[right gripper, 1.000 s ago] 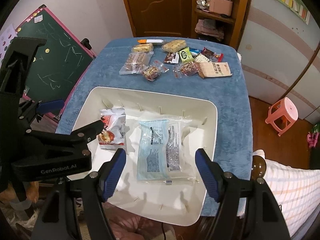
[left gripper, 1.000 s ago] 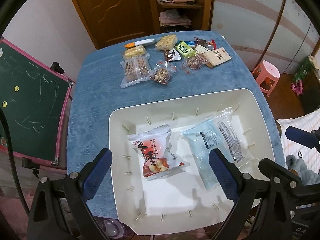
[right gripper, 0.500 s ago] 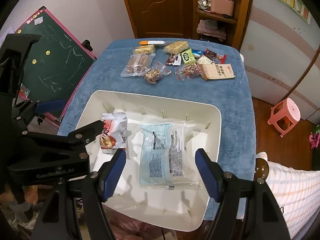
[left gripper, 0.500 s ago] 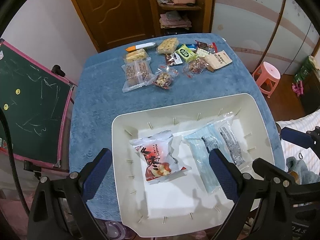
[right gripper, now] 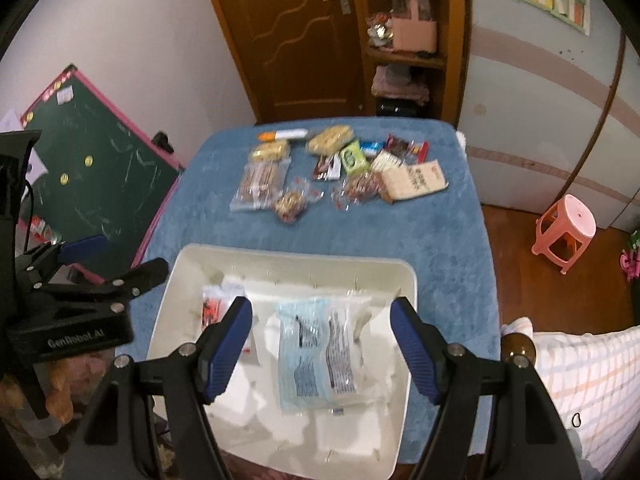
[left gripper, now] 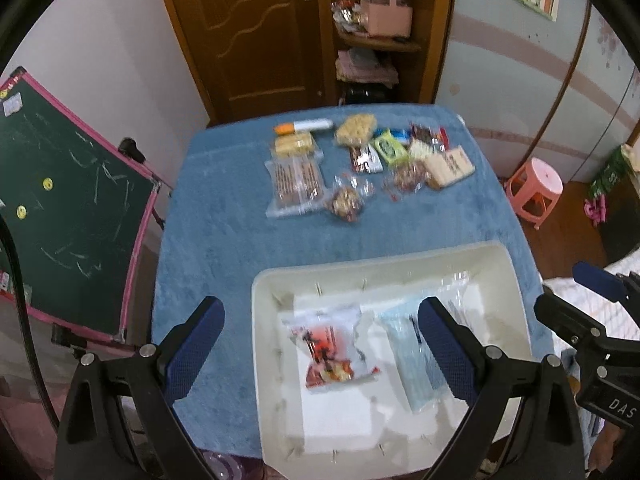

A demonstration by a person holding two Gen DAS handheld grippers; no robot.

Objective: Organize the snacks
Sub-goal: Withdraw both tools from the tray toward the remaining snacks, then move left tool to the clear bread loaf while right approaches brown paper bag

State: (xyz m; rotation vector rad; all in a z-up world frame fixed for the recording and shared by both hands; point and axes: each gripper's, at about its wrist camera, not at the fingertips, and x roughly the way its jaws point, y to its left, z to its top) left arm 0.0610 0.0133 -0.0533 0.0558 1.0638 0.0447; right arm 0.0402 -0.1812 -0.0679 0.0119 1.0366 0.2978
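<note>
A white tray (left gripper: 516, 276) (right gripper: 408, 292) sits at the near end of a blue-covered table. In it lie a red-and-white snack packet (left gripper: 328, 344) (right gripper: 212, 304) and a pale blue packet (left gripper: 404, 344) (right gripper: 312, 352). Several loose snacks (left gripper: 360, 160) (right gripper: 332, 168) are spread at the far end. My left gripper (left gripper: 320, 344) hangs open above the tray's left part, empty. My right gripper (right gripper: 322, 346) is open above the blue packet, holding nothing.
A green chalkboard (left gripper: 64, 220) (right gripper: 100, 172) leans at the table's left. A pink stool (left gripper: 536, 188) (right gripper: 564, 228) stands on the floor at right. A wooden door and shelf are behind the table. Checked fabric (right gripper: 580, 380) lies at the near right.
Both grippers have lifted and drawn back, so the tray sits lower in each view and more of the room shows. Both stay open. The packets in the tray have not moved.
</note>
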